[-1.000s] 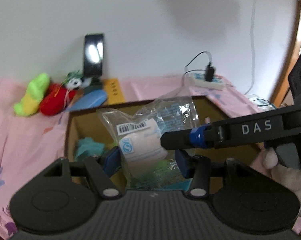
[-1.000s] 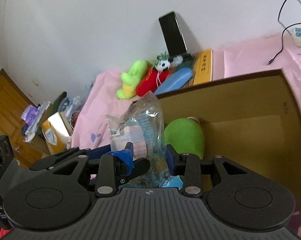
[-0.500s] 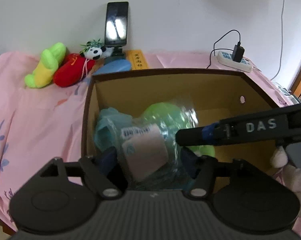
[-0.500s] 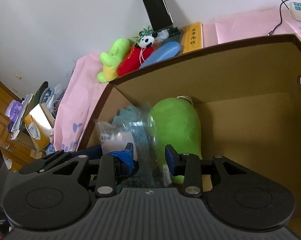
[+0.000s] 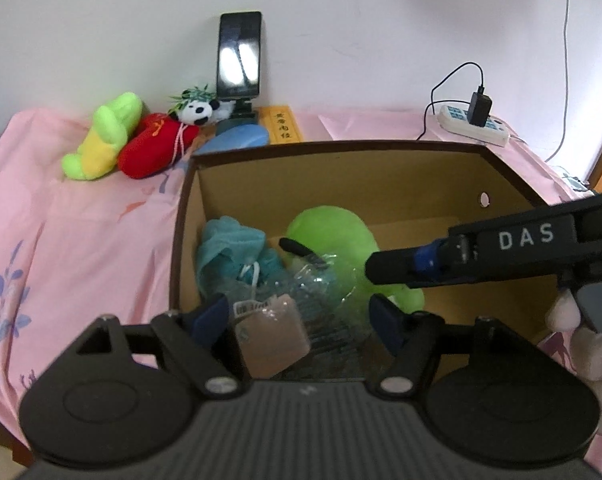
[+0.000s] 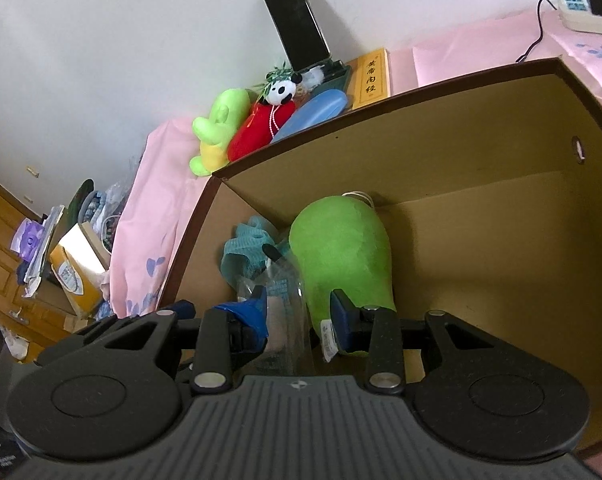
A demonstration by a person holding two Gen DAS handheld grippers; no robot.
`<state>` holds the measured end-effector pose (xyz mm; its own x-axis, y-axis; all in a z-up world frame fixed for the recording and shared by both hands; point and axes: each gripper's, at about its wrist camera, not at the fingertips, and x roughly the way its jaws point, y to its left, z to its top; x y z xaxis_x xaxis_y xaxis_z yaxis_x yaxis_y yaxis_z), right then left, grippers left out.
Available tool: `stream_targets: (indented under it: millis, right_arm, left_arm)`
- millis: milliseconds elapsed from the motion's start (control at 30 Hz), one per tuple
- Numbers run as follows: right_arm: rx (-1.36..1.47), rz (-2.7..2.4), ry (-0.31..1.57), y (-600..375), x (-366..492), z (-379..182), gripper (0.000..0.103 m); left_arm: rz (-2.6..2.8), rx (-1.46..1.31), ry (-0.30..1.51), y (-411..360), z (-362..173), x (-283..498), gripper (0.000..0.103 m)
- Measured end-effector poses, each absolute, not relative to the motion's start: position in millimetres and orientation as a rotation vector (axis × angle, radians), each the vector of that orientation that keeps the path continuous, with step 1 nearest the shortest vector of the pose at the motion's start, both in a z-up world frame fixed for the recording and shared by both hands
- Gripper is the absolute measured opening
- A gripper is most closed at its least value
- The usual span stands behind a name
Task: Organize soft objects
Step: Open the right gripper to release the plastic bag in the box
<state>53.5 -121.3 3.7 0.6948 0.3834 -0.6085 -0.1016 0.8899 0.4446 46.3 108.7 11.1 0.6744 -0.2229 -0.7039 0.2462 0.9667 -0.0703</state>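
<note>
left gripper (image 5: pixel 299 316) jaws opening around plastic packet (image 5: pixel 277 328) inside box (image 5: pixel 341 148).

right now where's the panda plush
In the left wrist view the panda plush sits outside the box, past its back-left corner, on top of the red plush and just below the propped phone.

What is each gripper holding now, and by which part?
The right gripper appears to pinch the clear plastic packet near its upper edge; the left gripper is opening its jaws around it.
</note>
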Motion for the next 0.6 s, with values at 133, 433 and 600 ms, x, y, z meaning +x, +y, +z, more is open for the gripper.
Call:
stream_targets:
  millis: [133,433,600]
  right_arm:
    - [0.374,0.265,0.751,-119,46,6,0.019]
    - [0.348,0.216,0.723,-120,26,13,0.019]
    - [0.345,0.211,0.71,-121,14,17,0.019]
  left_arm:
    - [-0.243,0.033,0.787,108,17,40,0.07]
    - [-0.204,0.047,0.765,101,31,21,0.071]
    - [-0.183,0.052,0.759,101,35,10,0.07]
